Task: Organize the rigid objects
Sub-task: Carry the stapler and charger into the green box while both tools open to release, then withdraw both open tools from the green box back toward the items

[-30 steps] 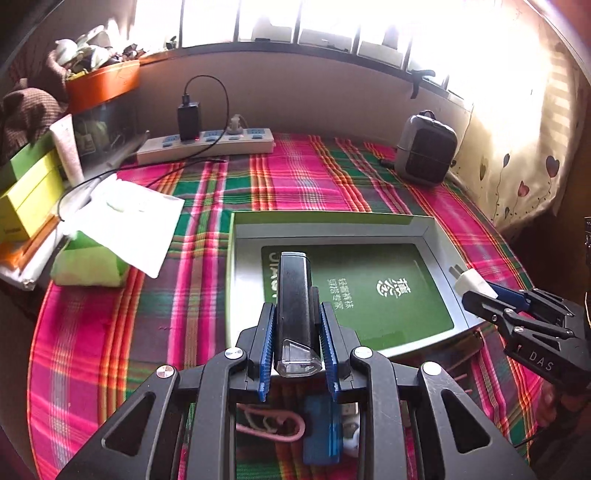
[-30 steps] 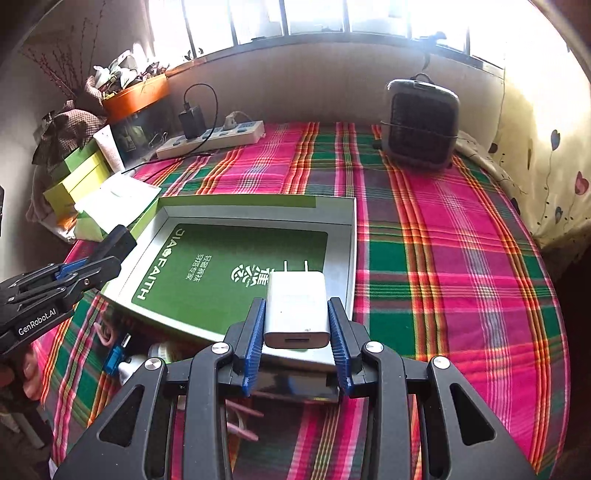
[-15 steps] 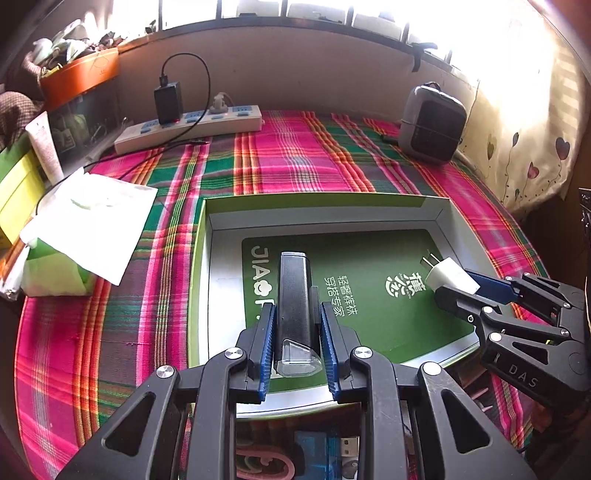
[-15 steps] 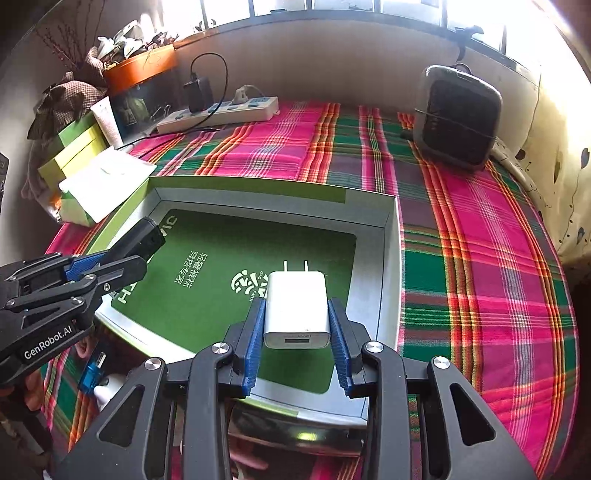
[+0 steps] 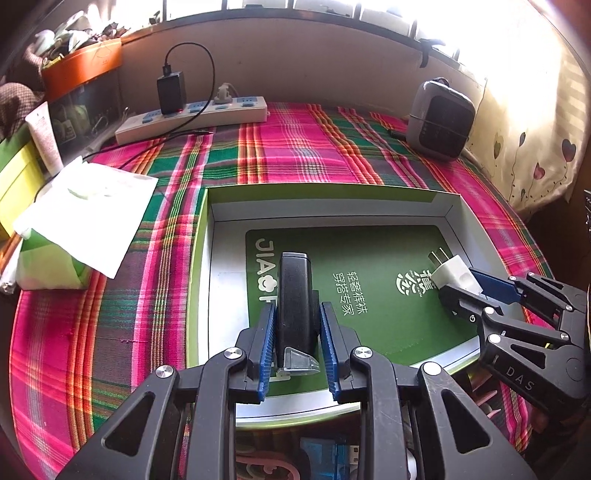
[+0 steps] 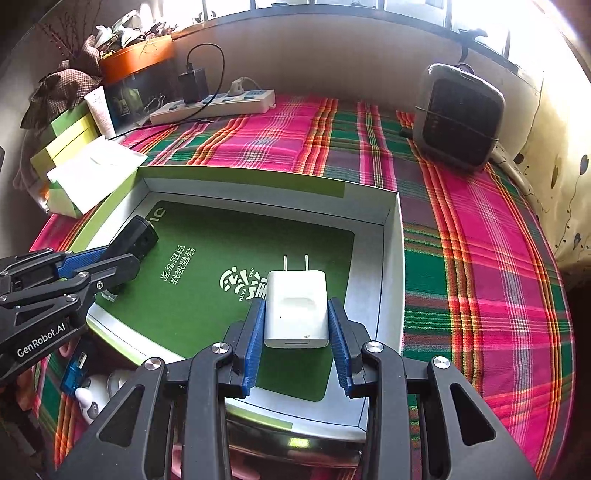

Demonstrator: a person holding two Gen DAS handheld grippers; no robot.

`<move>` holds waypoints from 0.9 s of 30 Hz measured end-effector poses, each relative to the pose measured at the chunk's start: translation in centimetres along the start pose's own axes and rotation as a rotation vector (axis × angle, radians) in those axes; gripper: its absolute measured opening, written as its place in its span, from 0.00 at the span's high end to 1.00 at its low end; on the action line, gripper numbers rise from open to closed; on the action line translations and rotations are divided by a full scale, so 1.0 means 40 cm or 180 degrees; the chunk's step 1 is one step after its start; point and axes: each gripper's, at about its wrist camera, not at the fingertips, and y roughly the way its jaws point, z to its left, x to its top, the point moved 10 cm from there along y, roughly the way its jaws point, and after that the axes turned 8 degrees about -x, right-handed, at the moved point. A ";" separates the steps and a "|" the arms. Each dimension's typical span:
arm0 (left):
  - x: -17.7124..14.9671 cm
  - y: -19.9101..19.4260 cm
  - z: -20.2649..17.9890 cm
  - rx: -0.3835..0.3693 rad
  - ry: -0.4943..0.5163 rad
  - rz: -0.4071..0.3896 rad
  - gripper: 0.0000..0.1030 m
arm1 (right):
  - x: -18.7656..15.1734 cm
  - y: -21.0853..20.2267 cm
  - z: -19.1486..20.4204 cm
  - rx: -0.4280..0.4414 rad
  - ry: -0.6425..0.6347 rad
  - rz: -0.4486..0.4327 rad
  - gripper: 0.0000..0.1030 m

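While each hand-held gripper pinches something, left [image 5: 295, 332] a black device [image 5: 294, 295], right [image 6: 297, 332] a charger [image 6: 297, 308], clutter below stays hidden.

Strong daylight pours in from the window [image 5: 332, 11] along the far wall, and I see it blown out to white at the top right of both views. The curtain [image 6: 546, 122] beside it is washed pale by the glare. The plaid cloth [image 5: 295, 147] is evenly lit and sharp. Corners go dark and straight edges bow from the fisheye. Under my near gripper frames, the foreground sits in shadow.
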 end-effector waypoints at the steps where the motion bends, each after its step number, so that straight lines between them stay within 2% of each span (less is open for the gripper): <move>1: -0.001 0.001 0.002 0.0003 -0.0006 0.0010 0.77 | 0.001 0.000 -0.001 -0.0002 0.0007 -0.0010 0.66; 7: -0.001 0.004 -0.001 0.0046 0.0025 0.0020 0.77 | 0.002 -0.002 -0.003 0.0000 0.0050 -0.0045 0.66; 10: -0.001 -0.001 -0.002 0.0033 0.0007 0.0004 0.70 | 0.007 -0.007 -0.010 -0.0051 0.0077 -0.0091 0.65; 12: -0.001 -0.006 -0.003 0.0016 -0.0011 -0.0009 0.62 | 0.010 -0.013 -0.015 -0.0086 0.0088 -0.0128 0.60; 14: -0.001 -0.013 -0.004 -0.0016 -0.0039 -0.0031 0.61 | 0.011 -0.020 -0.017 -0.0052 0.0099 -0.0144 0.51; 27: -0.014 -0.102 -0.035 -0.0137 -0.0086 -0.0205 0.57 | -0.004 -0.099 -0.017 0.0020 0.0147 -0.0313 0.48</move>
